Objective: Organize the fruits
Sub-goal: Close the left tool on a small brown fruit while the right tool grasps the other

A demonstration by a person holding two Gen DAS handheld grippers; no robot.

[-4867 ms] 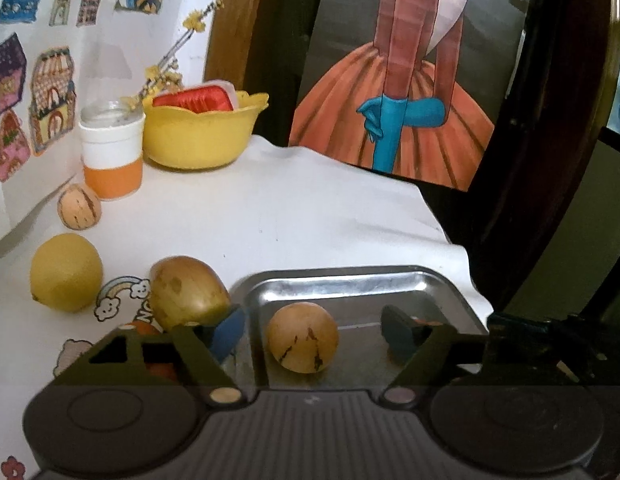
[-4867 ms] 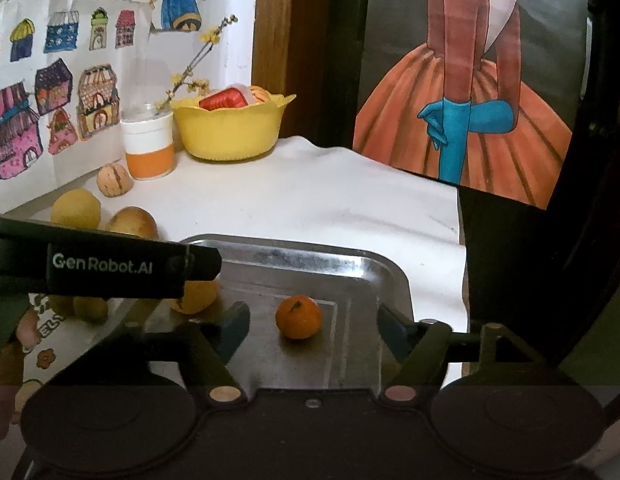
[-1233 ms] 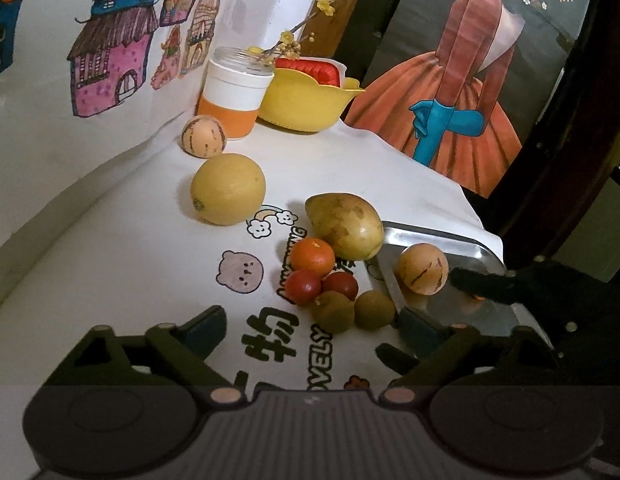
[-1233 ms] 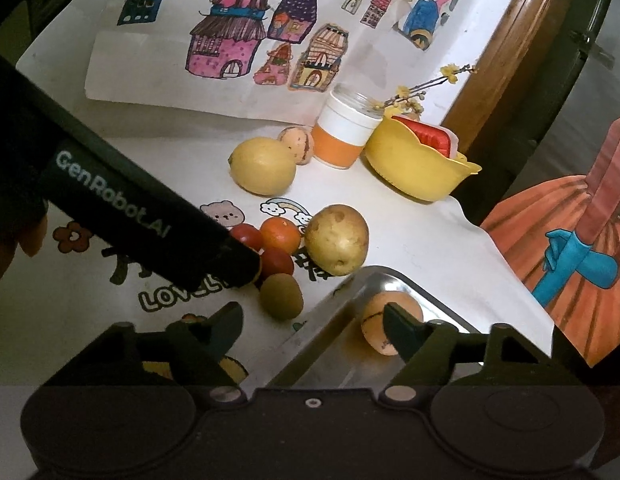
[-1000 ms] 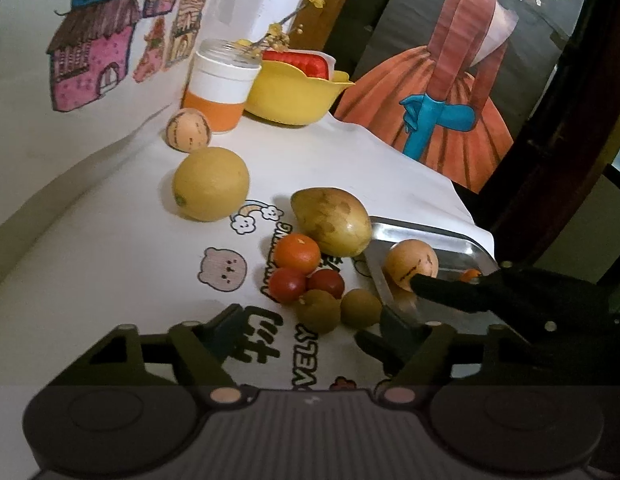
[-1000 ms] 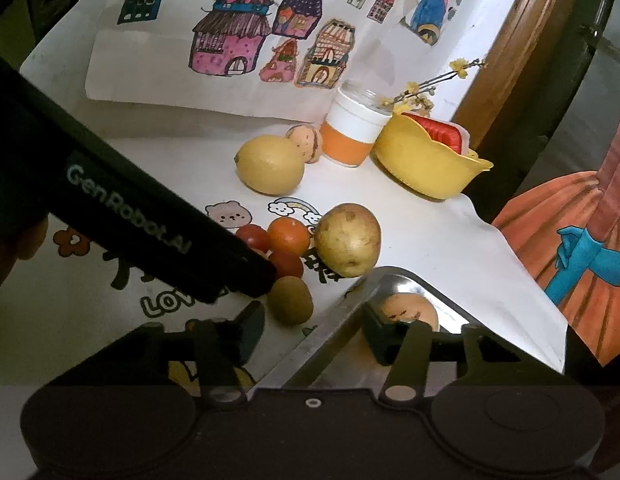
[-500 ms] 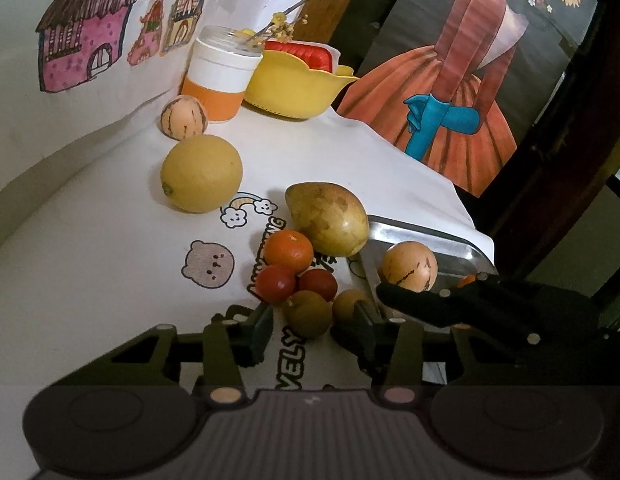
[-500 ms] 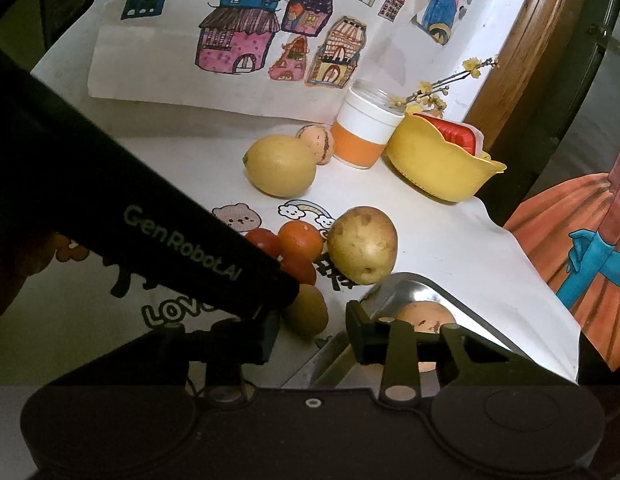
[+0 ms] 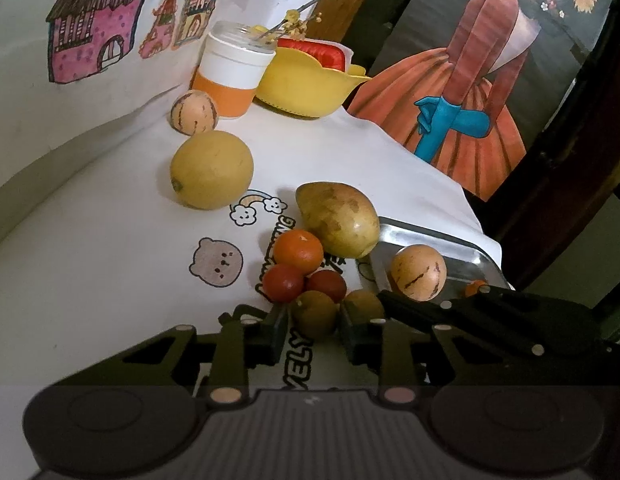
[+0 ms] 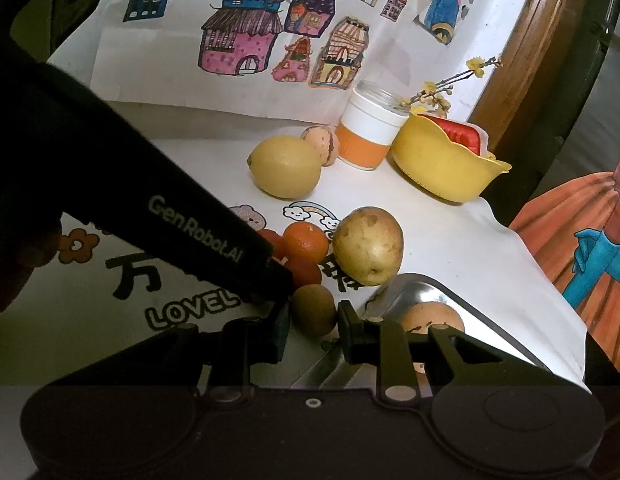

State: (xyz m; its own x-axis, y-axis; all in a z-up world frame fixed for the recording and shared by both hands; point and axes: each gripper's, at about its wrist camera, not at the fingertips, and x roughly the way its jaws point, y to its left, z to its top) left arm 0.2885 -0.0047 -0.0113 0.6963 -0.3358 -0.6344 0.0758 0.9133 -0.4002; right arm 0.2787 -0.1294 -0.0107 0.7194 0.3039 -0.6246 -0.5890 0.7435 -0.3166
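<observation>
Far left on the tablecloth (image 9: 90, 272) lay a yellow lemon (image 9: 211, 169), well apart from both tools.

Next right was the loose cluster: a tangerine (image 9: 298, 252), two small red fruits (image 9: 284, 282) and a big speckled oval fruit (image 9: 338, 220), all touching or nearly so.

- At the cluster's near edge sat two small brown-green fruits side by side.
- The left gripper (image 9: 313, 320) had the left brown fruit (image 9: 314, 314) dead ahead, at its fingertips.
  - Jaws were narrow and hugged the fruit's flanks.
  - We could not tell whether the pads pressed or only flanked it.
- The fruit was roundish, with no long axis worth aligning to.
- The right gripper (image 10: 313, 322) likewise bracketed the right brown fruit (image 10: 313, 310), jaws narrow.
  - Here too we could not tell if they gripped.
  - The left gripper's body crossed just beside it and hid the other fruit from that view.

Furthest right was the steel tray (image 9: 462, 264).

- It held a round striped fruit (image 9: 418, 272) and a small orange (image 9: 472, 288).
- The tray lay to the right of both tools, with its rim just beside the right brown fruit.

We judged the right hand the nearer one for the carry. The left hand's path to the tray ran across the right tool, so a clash looked possible.
</observation>
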